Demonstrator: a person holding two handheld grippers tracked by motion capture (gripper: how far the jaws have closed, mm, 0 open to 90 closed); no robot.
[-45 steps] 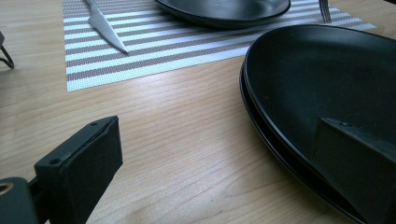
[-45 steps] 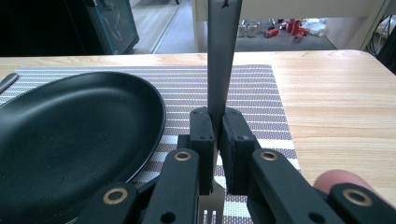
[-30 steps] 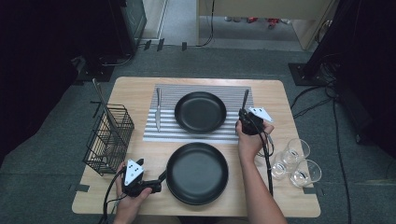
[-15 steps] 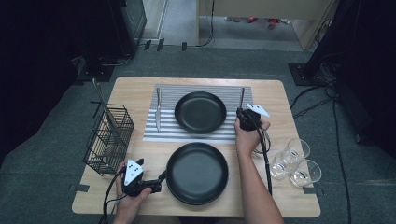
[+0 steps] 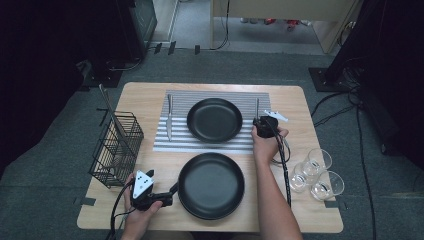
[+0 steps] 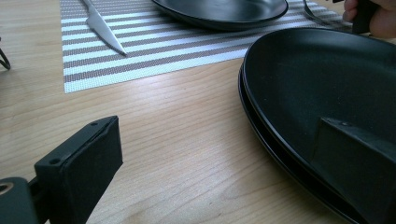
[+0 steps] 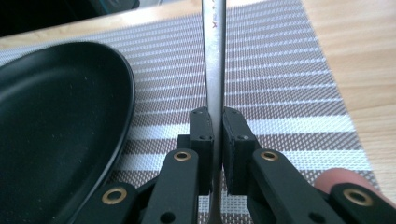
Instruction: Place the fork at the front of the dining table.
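So the right tool (image 5: 262,121), clamped tight on the fork handle (image 7: 214,56), has come down a bit toward the striped placemat (image 5: 210,143) just right of the far plate (image 5: 214,119), looks ready to set down, while the left tool (image 5: 165,197) sits wide open at the near plate (image 5: 211,186).
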